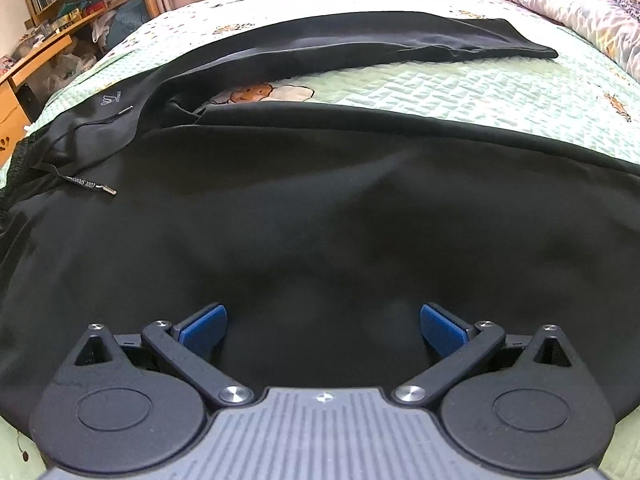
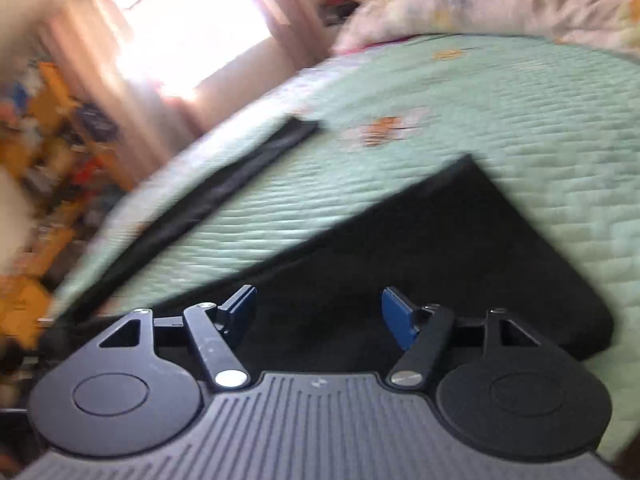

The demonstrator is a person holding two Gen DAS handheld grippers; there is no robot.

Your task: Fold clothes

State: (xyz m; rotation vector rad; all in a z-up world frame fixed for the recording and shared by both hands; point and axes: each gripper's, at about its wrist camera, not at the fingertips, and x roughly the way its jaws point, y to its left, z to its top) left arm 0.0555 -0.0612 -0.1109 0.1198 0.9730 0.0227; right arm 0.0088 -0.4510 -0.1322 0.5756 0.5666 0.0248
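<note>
Lying spread on the green quilt (image 1: 480, 92), the black trousers (image 1: 300, 208) fill the near view, one leg stretching far right. Left gripper (image 1: 323, 322) and right gripper (image 2: 319, 314) both hover over the cloth, fingers apart, empty. The right view is badly blurred.

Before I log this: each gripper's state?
Left gripper: open, empty, over the black trousers.
Right gripper: open, empty.
</note>
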